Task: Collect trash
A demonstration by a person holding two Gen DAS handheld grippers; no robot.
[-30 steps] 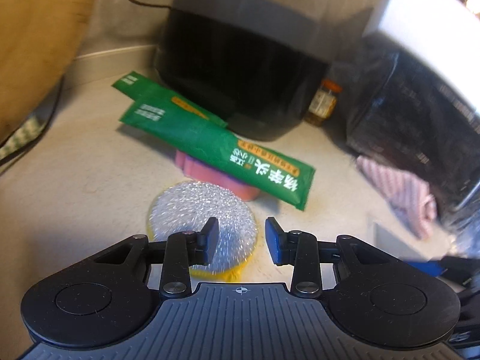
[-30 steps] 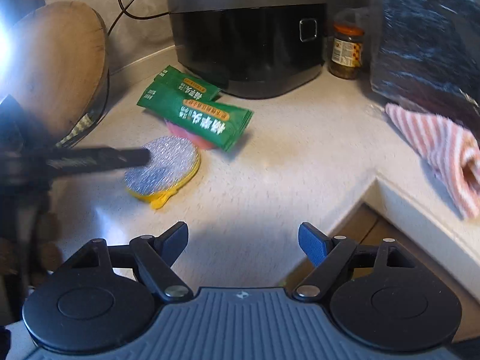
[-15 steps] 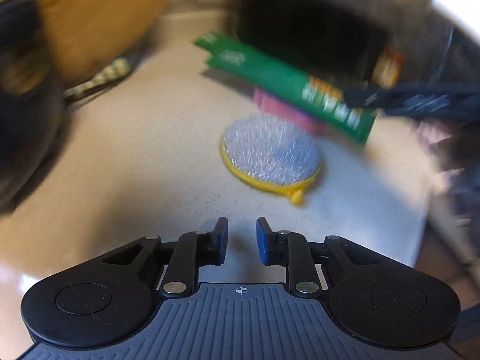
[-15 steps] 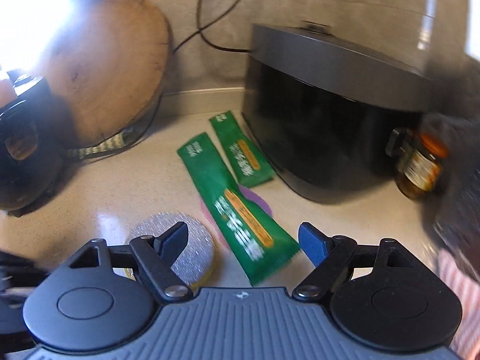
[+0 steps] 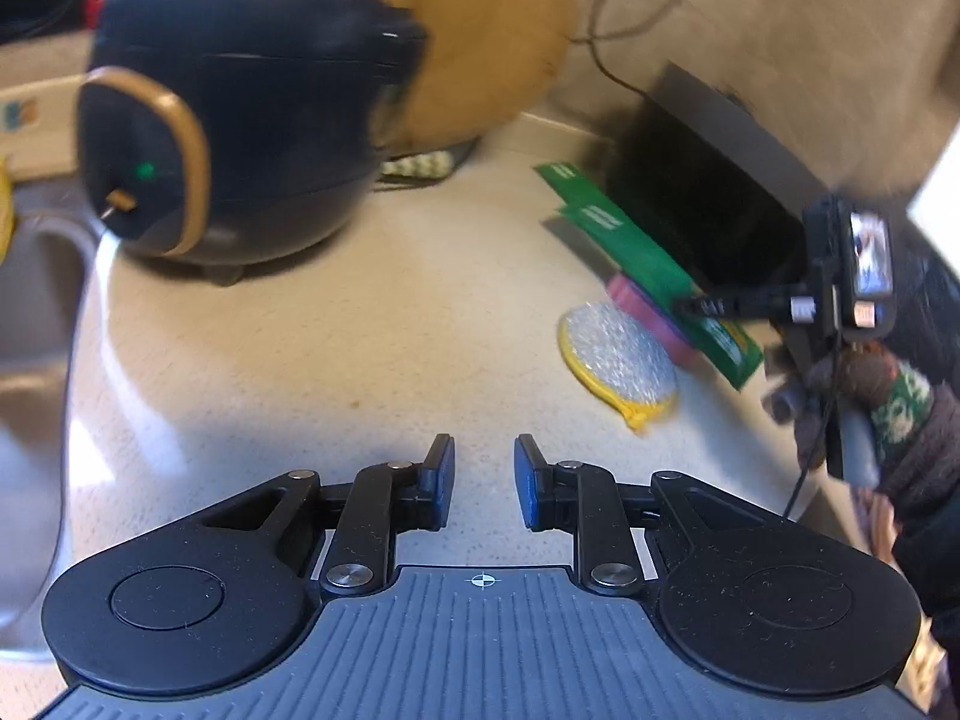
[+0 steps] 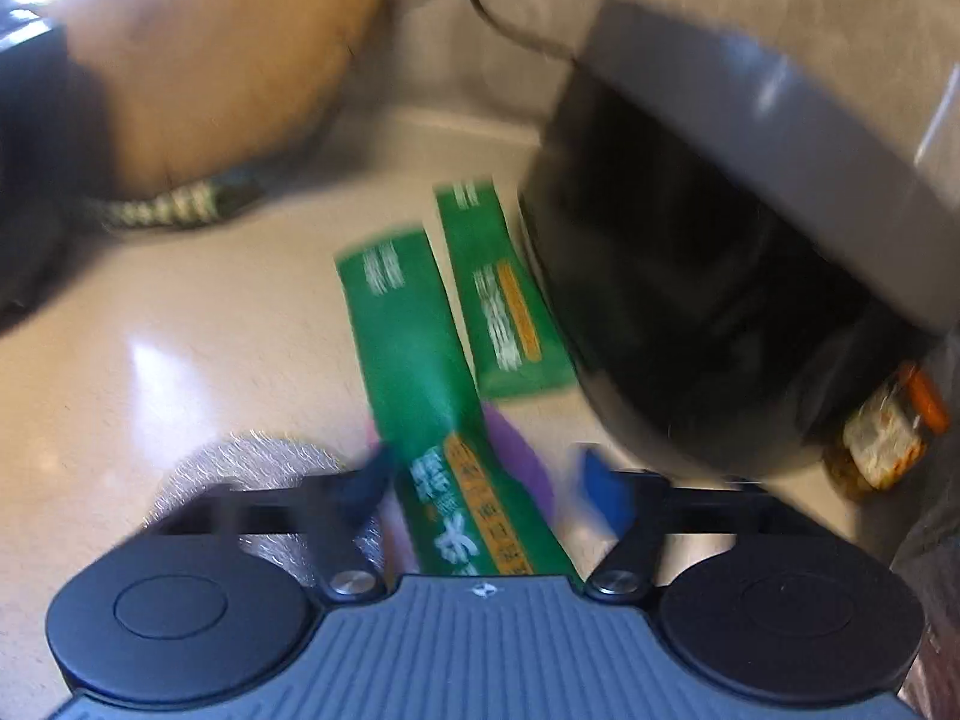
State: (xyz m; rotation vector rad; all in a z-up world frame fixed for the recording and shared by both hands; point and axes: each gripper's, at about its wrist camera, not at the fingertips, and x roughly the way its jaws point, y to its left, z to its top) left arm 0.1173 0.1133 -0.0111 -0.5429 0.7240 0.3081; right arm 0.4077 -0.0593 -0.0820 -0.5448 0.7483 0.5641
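The right gripper (image 6: 486, 480) is hovering low over a long green wrapper (image 6: 420, 360) lying on the pale counter (image 6: 180, 324). Its jaws are standing wide, one on each side of the wrapper's near end, and the wrapper's long axis is running away between them. The left gripper (image 5: 483, 477), narrowly parted and empty, is waiting farther off, with the wrapper well to its right.

Bare counter (image 5: 336, 348) lies ahead of the left gripper (image 5: 483, 480); the black cooker (image 6: 720, 312) crowds the packets' (image 6: 420, 360) right.
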